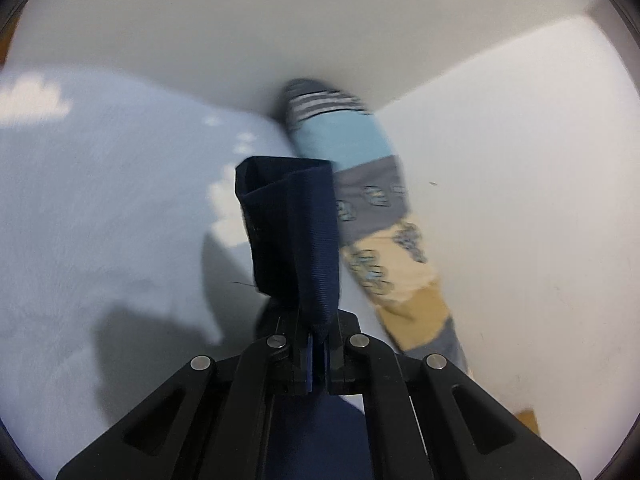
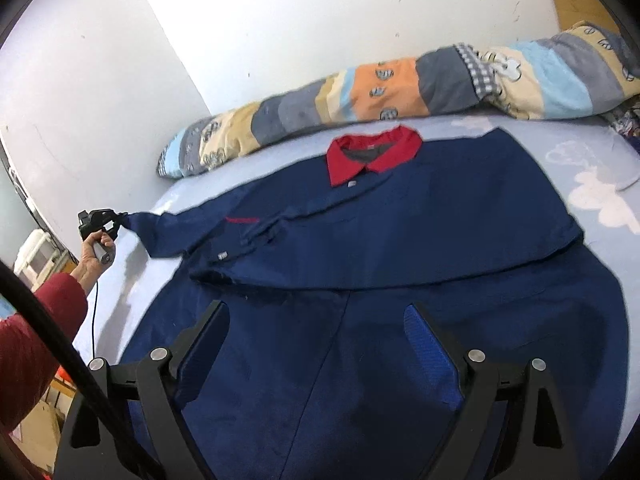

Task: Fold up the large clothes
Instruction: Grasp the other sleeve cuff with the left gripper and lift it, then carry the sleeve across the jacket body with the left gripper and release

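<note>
Left gripper [image 2: 116, 220] fingers clamp navy jacket [image 2: 400, 220] sleeve cuff [image 1: 292, 232], stretching it for folding; right gripper [image 2: 316, 344] fingers spread, empty, above hem

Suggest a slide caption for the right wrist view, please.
Open right gripper over navy jacket; left gripper pinches its sleeve.

A striped rolled quilt [image 2: 400, 92] lies along the white wall [image 2: 280, 20].
</note>
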Demonstrator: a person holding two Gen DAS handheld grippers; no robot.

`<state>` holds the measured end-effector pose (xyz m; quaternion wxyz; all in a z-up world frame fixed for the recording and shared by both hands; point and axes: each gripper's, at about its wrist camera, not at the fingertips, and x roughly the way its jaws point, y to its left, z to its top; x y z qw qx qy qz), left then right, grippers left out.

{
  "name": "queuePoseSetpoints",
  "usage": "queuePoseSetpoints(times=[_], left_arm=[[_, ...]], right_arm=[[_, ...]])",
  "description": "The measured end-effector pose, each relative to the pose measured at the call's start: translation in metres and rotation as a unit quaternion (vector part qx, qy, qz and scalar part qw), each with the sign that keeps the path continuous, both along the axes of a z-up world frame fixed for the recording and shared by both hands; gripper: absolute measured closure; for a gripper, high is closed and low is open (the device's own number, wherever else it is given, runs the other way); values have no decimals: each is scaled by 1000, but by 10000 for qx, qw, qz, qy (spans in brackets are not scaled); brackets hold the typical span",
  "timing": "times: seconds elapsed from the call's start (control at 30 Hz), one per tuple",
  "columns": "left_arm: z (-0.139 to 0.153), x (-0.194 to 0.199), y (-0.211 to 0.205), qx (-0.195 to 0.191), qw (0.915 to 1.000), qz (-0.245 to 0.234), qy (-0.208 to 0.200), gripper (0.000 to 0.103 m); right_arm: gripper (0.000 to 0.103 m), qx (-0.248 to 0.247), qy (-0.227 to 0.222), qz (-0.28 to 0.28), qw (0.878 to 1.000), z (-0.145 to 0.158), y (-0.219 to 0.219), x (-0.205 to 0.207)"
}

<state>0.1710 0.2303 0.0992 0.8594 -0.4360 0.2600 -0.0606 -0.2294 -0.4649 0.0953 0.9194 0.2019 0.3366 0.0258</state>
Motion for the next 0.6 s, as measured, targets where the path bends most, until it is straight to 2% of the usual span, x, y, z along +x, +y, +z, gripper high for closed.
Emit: queuePoseSetpoints(times=[0.17, 0.33, 0.47, 0.57, 0.6], left_arm=[[84, -16, -50, 424, 9965, -579, -437, 100], [158, -40, -137, 706, 9851, -1306, -871, 100], [200, -67, -224, 891, 9691, -2006, -1124, 100], [219, -86, -301, 960, 9527, -2576, -1295, 100], [222, -94, -330, 948, 9447, -2835, -1351, 100]], right_arm=[[10, 89, -378, -201, 9990, 25, -13, -18], [10, 7, -799, -443, 9958, 56, -26, -43], [10, 46, -1097, -701, 9915, 76, -41, -65], [10, 41, -1279, -866, 9880, 88, -52, -81], [10, 49, -1369, -969, 9858, 93, -57, -88]])
